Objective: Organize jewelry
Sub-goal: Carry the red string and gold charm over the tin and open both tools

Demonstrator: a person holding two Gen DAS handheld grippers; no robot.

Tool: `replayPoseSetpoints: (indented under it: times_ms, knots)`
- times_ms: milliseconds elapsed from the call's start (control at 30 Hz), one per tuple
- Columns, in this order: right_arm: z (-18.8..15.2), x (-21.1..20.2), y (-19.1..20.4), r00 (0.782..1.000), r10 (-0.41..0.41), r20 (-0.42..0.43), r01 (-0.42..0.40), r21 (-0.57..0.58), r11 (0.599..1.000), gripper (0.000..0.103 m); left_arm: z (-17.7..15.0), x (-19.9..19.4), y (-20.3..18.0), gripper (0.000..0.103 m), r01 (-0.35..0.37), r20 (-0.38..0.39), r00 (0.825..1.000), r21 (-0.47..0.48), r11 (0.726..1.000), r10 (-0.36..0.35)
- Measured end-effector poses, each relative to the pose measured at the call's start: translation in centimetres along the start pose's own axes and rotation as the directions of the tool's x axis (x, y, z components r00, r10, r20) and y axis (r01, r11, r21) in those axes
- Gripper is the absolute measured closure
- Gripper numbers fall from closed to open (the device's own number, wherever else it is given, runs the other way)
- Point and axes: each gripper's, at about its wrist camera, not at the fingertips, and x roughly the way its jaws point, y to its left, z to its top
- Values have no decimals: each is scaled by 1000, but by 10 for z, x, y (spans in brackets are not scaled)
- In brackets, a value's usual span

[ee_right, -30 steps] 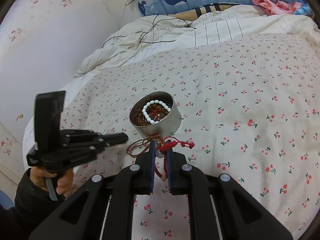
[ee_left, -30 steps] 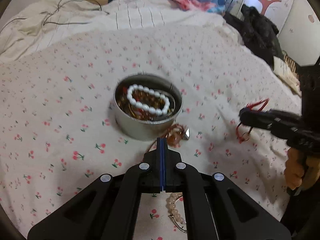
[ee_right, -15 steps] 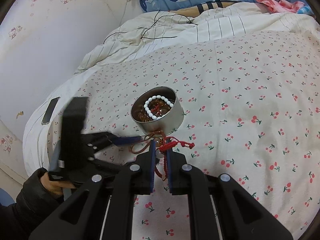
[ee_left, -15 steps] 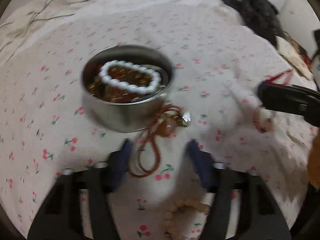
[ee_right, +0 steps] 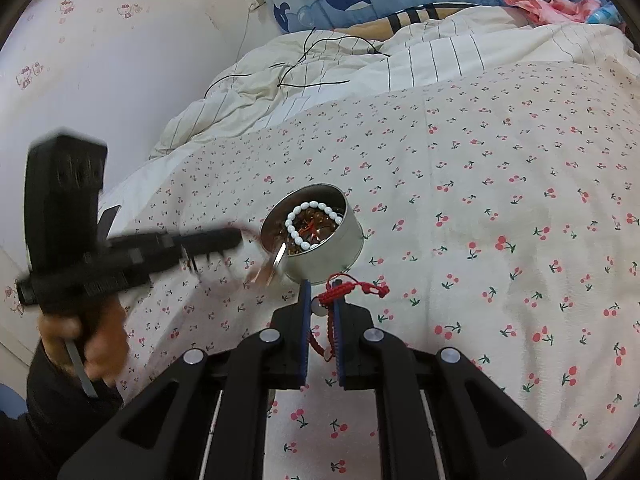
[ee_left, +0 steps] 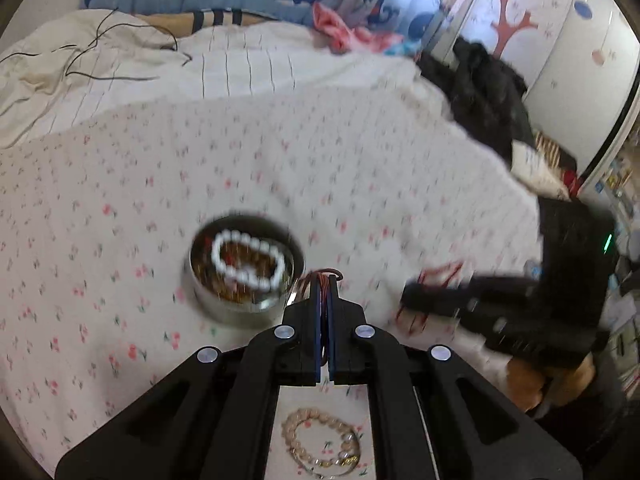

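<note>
A round metal tin [ee_left: 224, 308] [ee_right: 332, 260] stands on the cherry-print bedsheet and holds a white bead bracelet [ee_left: 248, 260] [ee_right: 312, 222] and amber beads. My left gripper [ee_left: 325, 292] is shut on a brown cord necklace [ee_left: 320, 276], lifted just right of the tin; its pendant [ee_right: 266, 270] hangs blurred beside the tin. My right gripper [ee_right: 320, 300] is shut on a red cord bracelet [ee_right: 352, 288] in front of the tin. A pale bead bracelet [ee_left: 320, 444] lies on the sheet under my left gripper.
A striped duvet [ee_right: 360, 64] with a black cable [ee_right: 304, 60] lies at the far side of the bed. Dark clothing [ee_left: 488, 92] is piled at the bed's right edge. A wall [ee_right: 100, 60] runs along the left side of the bed.
My left gripper opened over the brown cord necklace, closed on it and lifted it off the sheet beside the tin. My right gripper kept its hold on the red bracelet.
</note>
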Motion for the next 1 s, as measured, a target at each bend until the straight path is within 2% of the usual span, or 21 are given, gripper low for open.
replayPoseSetpoints:
  times_ms: [167, 267, 333, 400, 433, 467, 533, 567, 600, 667, 733, 833, 933, 1000]
  knots:
    - [0, 0, 0, 1000, 0, -3, 0, 0, 1000, 92, 27, 13, 5, 101, 10, 20, 1000, -25, 1000, -10]
    - [1, 1, -1, 1000, 1, -4, -1, 3, 1000, 92, 29, 46, 19, 100, 32, -54, 998, -70, 997, -35]
    - [1, 1, -1, 1000, 2, -6, -2, 1, 1000, 92, 23, 75, 32, 100, -61, -134, 990, -88, 994, 49]
    - [1, 1, -1, 1000, 1, -7, -1, 2, 1000, 92, 14, 91, 40, 96, -189, -193, 966, -66, 980, 173]
    - [1, 1, -2, 1000, 1, -7, -1, 3, 1000, 92, 11, 91, 41, 95, -220, -191, 960, -60, 974, 205]
    - [1, 1, -2, 1000, 2, -6, -2, 4, 1000, 92, 9, 88, 41, 93, -217, -181, 962, -63, 974, 203]
    - [1, 2, -2, 1000, 2, -6, -2, 1, 1000, 92, 8, 80, 38, 85, -242, -167, 959, -50, 969, 230]
    - [2, 3, -1, 1000, 0, -7, 0, -4, 1000, 92, 8, 72, 33, 73, -252, -149, 958, -35, 967, 244]
    - [2, 4, 1, 1000, -4, -6, 4, -10, 1000, 92, 8, 63, 29, 51, -257, -125, 960, -27, 966, 252]
    - [4, 4, 3, 1000, -9, 5, 9, -22, 1000, 92, 9, 43, 22, 30, -284, -74, 957, -21, 959, 282]
    - [11, 3, 8, 999, -7, 31, 9, -41, 999, 92, 9, 24, 21, 30, -273, -31, 962, -43, 961, 272]
    - [30, 11, 19, 999, 22, 47, -19, -59, 998, 92, -2, -3, 36, 29, -240, 22, 969, -143, 960, 245]
    - [49, 43, 35, 1000, 10, 9, -9, -112, 994, 92, -15, -17, 64, 22, -237, 42, 966, -247, 939, 255]
    - [59, 64, 43, 1000, 11, -22, -14, -122, 992, 92, -16, -21, 91, 22, -230, 32, 966, -341, 911, 256]
